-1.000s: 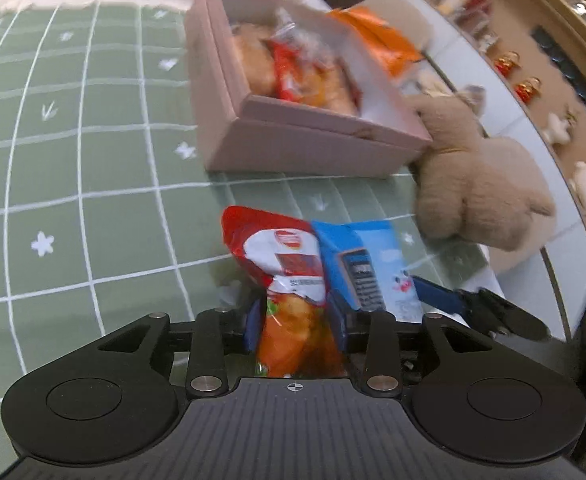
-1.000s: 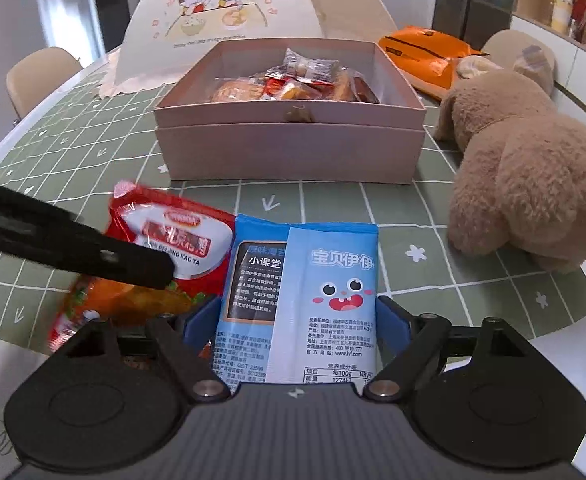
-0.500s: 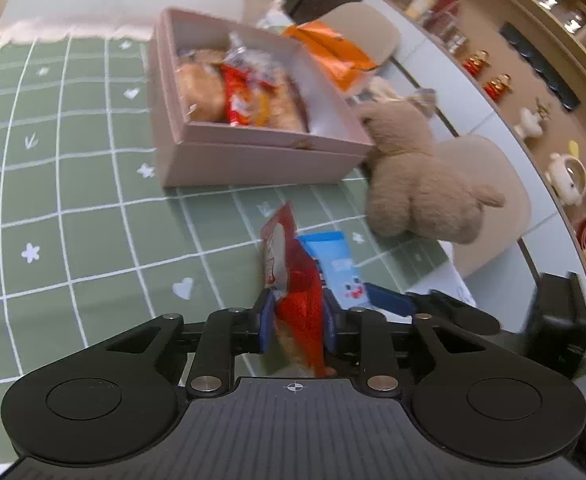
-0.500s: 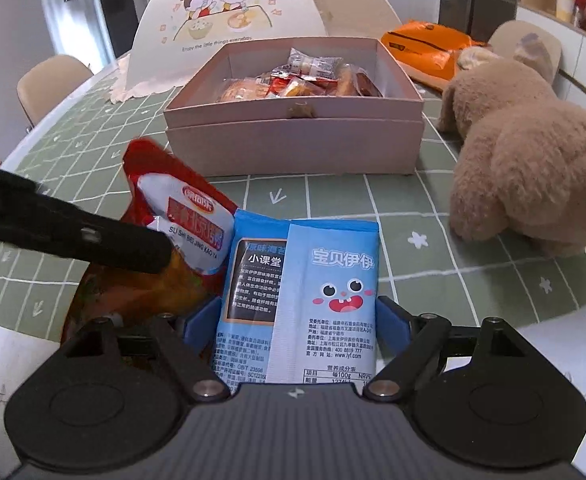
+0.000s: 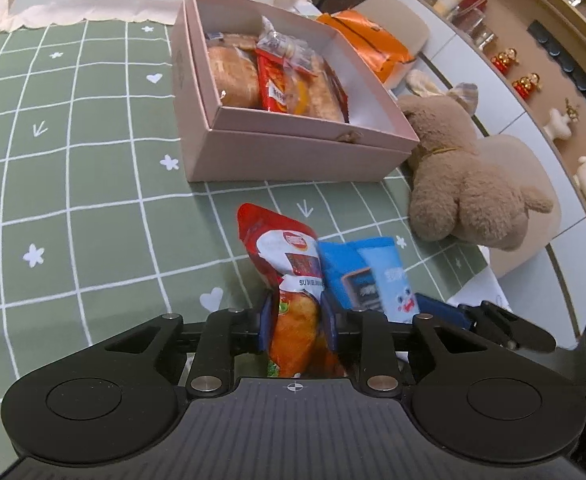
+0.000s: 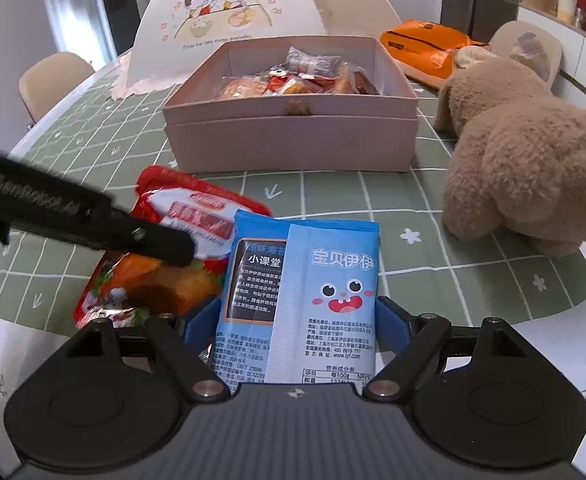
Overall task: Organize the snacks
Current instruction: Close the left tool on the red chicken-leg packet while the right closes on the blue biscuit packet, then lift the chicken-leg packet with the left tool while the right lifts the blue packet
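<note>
Left hand-held gripper (image 5: 296,322) is clamped narrow on a red snack packet (image 5: 289,276); its blue pads pinch the packet's lower half and the top sticks up tilted. In the right wrist view the same red packet (image 6: 181,240) sits left of centre with the left gripper's black finger (image 6: 93,220) lying across it. Right hand-held gripper (image 6: 296,322) holds a blue snack packet (image 6: 305,304) across its width, jaws fairly wide, pads against both side edges. From the left wrist view the blue packet (image 5: 369,276) is just beside the red one, on its right, touching or nearly so.

Both packets are over the green grid cloth (image 5: 73,200) covering the counter, near its front edge. Behind them stands an open pink box (image 6: 293,136) with several wrapped snacks (image 5: 277,80) inside. A brown plush toy (image 6: 525,152) lies right of the box, near it. An orange bag (image 6: 425,46) is behind the box's right corner. A white food cover (image 6: 229,16) with a cartoon print stands behind the box.
</note>
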